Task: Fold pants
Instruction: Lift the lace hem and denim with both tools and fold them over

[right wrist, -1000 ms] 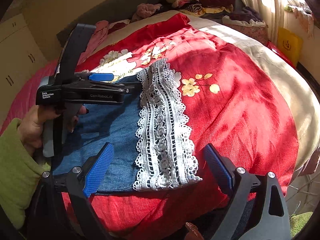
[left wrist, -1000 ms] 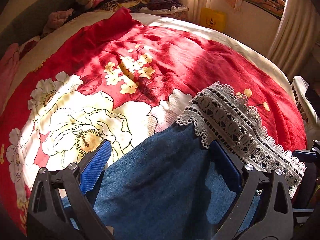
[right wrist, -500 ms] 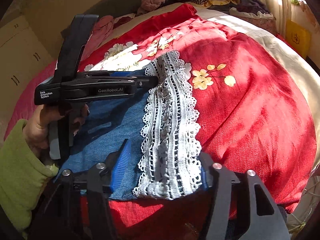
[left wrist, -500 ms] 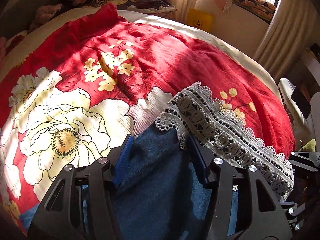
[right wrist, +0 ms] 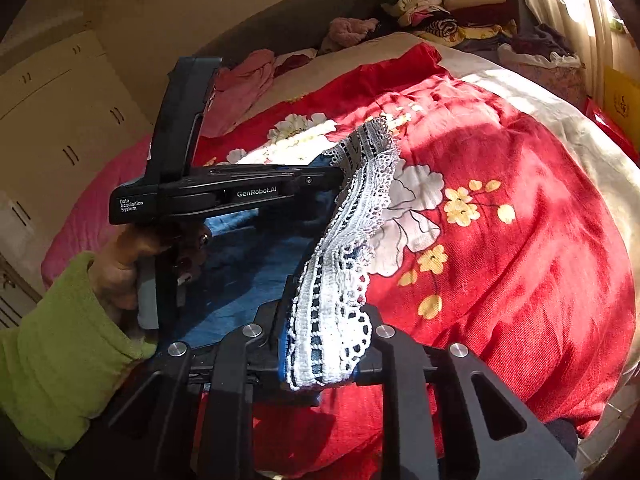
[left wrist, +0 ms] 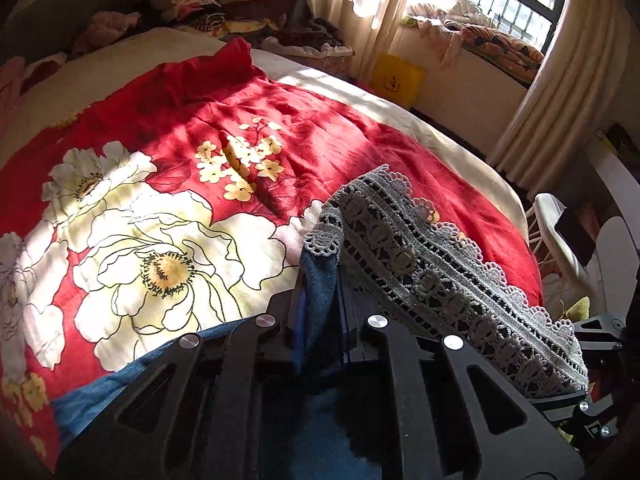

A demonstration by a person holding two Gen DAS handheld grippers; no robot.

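The left gripper [left wrist: 320,296] has its jaws pinched down on a narrow pleat of blue denim just behind the lace hem [left wrist: 436,276] of the pants [left wrist: 316,292]. The right gripper [right wrist: 324,340] has its jaws closing on the other end of that same hem, with a bunched wad of white lace and denim pressed between them.

Taking the lace hem as the landmark, both grips sit on it: the left one at the corner farther from the near bed edge, the right one at the corner nearer that edge. The hem runs as a taut, slightly sagging band between the two, raised off the red floral bedspread [left wrist: 360,148]. The denim body of the pants trails from the hem back toward the person, under the left tool and past the green sleeve [right wrist: 64,360], mostly resting on the bedspread.

So the pants' long axis seems to run from the hem toward the person, crosswise to the line joining the two grippers. Neither hand is nearer; each already holds its corner. The likely fold carries the hem along that long axis, over the denim toward the waist end, which lies out of view below both cameras. The two corners would need to travel together to keep the hem straight.
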